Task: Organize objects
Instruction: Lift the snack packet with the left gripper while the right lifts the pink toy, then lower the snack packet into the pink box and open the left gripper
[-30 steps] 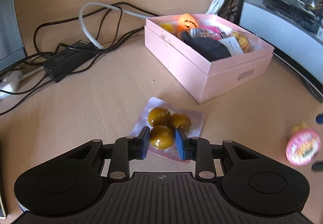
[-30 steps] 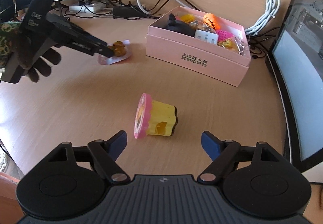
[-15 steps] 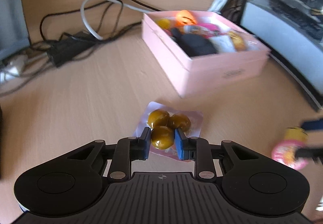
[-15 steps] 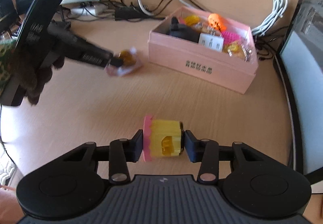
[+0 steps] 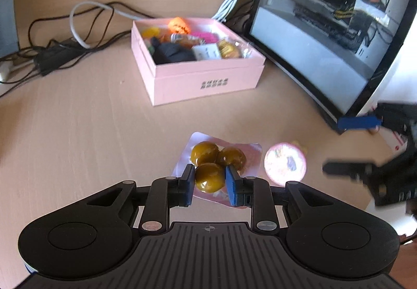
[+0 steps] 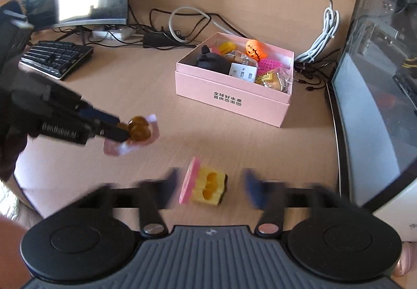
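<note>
Fingers of the left gripper (image 5: 209, 182) clench a glossy brown-ball packet (image 5: 208, 177) above the desk (image 5: 78, 132), right fingers (image 6: 212, 184) opening around a yellow pink-lidded cup (image 6: 206, 184); neither yet in the far pink cardboard box (image 5: 203, 80).

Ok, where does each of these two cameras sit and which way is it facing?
Left wrist: on the left gripper, angled down at the desk; its fingers clamp the olive packet.
Right wrist: on the right gripper, angled down; jaws opening around the yellow cup, not touching.
Shared: pink box, packet, cup, and each other's gripper.
</note>
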A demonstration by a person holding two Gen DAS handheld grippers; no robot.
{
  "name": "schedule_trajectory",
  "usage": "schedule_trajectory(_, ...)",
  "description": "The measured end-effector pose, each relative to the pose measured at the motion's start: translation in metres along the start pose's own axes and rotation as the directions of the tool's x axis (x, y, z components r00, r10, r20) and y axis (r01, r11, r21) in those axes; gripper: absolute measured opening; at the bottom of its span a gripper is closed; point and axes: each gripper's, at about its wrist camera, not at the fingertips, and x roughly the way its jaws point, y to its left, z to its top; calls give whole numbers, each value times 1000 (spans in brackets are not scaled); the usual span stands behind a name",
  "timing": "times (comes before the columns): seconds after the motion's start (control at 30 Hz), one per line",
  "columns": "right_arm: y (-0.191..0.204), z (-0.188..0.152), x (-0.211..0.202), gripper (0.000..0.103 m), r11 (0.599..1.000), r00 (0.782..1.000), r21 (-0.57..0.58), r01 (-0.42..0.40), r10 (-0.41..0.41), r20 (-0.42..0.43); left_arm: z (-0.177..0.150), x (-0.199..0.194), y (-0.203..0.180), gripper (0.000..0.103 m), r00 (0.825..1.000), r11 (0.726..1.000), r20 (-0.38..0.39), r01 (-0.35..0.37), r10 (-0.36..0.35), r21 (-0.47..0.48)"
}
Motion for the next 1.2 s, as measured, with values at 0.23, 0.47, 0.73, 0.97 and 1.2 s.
schedule_trajectory(0.23, 1, -9, 19, 79, 998, 998, 52, -44, 46, -32, 1, -1, -9, 29, 1000, 1000, -3, 11, -11, 7)
schedule_trajectory(0.47, -18, -8, 58, 44, 982, 990, 187, -33, 58, -130, -3, -2, -14, 28, 999, 1000, -44, 30, -30, 7)
schedule_trajectory(0.73, -33, -6, 26, 42, 989, 997, 148, -28, 39, -69, 4, 3, -34, 29, 992, 997, -102, 75, -71, 34)
schedule_trajectory(0.97, -59, 8, -6, 42, 983, 999, 185, 2, -12, 53, 70, 1, -41, 29, 994, 994, 0, 105, -105, -21)
schedule_trajectory(1.2, -71, 8, -12, 42, 978, 994, 207, 3, -25, 102, 163, 3, -42, 29, 969, 999, 246, -24, 30, -26)
